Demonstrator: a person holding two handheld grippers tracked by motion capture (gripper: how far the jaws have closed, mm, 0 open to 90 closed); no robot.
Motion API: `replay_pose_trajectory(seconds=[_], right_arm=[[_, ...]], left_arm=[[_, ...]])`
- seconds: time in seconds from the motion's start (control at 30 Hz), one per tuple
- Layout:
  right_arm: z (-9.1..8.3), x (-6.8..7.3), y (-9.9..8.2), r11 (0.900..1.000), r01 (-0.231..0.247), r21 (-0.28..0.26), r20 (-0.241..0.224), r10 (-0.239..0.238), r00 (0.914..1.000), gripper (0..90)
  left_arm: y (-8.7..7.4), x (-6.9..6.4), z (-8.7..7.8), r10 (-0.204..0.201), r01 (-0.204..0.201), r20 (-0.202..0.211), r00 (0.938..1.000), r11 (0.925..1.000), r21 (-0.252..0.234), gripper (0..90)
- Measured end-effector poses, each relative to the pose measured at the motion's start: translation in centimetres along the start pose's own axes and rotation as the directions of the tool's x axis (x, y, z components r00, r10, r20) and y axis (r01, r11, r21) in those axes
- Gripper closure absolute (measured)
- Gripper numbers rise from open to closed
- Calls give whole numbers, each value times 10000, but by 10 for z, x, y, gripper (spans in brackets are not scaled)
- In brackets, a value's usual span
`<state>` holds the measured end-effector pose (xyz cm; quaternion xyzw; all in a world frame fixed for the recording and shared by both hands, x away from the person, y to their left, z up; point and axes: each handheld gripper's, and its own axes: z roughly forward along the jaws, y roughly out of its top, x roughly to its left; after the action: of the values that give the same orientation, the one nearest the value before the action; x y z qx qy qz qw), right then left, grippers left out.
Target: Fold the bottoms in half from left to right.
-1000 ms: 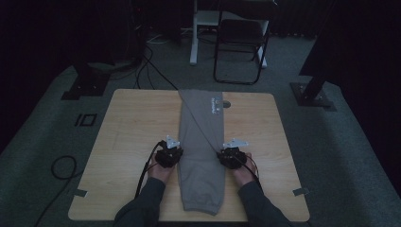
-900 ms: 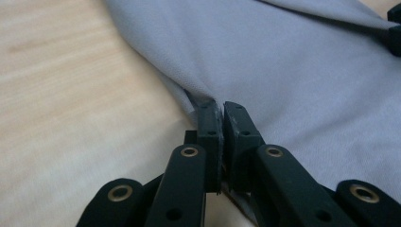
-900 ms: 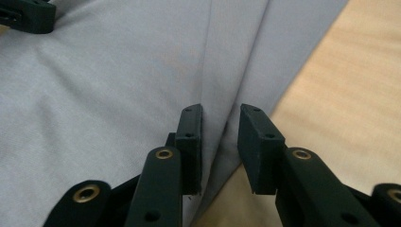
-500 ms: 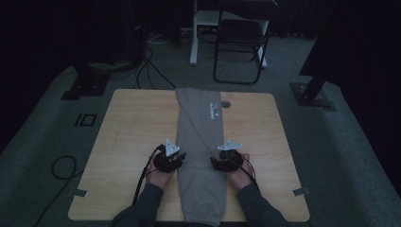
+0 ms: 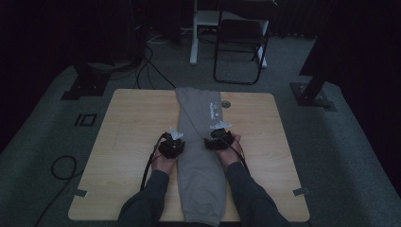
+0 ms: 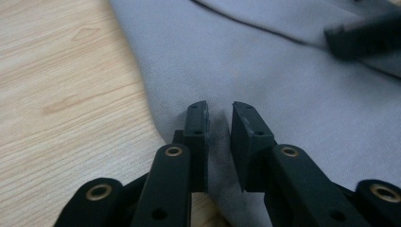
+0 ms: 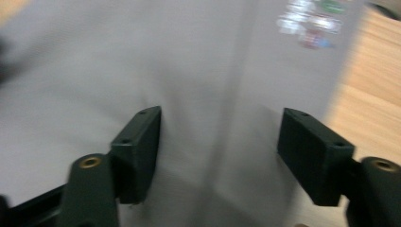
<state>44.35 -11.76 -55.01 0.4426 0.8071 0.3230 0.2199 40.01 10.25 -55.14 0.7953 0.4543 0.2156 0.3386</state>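
We see grey trousers (image 5: 201, 156) lying folded lengthwise down the middle of the table (image 5: 127, 127), a long strip running from the far edge to the near edge, where the cuff end hangs just past it. The upper part bends a little toward the far left, and a small printed label (image 5: 215, 111) sits on the cloth near the far edge. The fabric is plain, soft and matte, with a straight fold line down it in the right gripper view.

Our left tool (image 5: 174, 142) sits at the strip's left edge, about halfway along. Its jaws have just been closing and stand a narrow gap apart, over the cloth edge (image 6: 218, 142), with a slight ridge of fabric between them; we cannot tell whether they pinch it.

Our right tool (image 5: 218, 137) sits at the strip's right edge. Its jaws have just been opening and stand spread wide above the flat cloth (image 7: 217, 142), gripping nothing.
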Motion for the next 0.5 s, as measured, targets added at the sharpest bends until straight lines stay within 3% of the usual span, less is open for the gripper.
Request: replay_pose_trajectory(seconds=[0.1,0.17,0.3,0.37,0.43,0.5], right_arm=[[-2,-22,-3,9958,-919,17,496,917,9946,396],[-4,-33,-7,9908,-1350,-54,517,1351,9895,487],[-7,-39,-12,9891,-1451,-237,496,1461,9880,669],[-9,-39,-13,9878,-1525,-320,710,1545,9854,698],[-9,-41,-15,9840,-1750,-338,529,1766,9829,738],[-11,-40,-16,9866,-1601,-321,510,1616,9855,780]], left_arm=[[-1,1,0,-21,21,46,10000,10000,-36,789],[-1,2,0,-45,45,64,10000,10000,-61,799],[-1,1,0,-6,6,42,10000,10000,-66,815],[-1,2,0,-15,16,80,10000,10000,-71,817],[-1,2,0,6,-5,87,10000,10000,-76,820],[-1,2,0,40,-39,108,9999,10000,-76,827]])
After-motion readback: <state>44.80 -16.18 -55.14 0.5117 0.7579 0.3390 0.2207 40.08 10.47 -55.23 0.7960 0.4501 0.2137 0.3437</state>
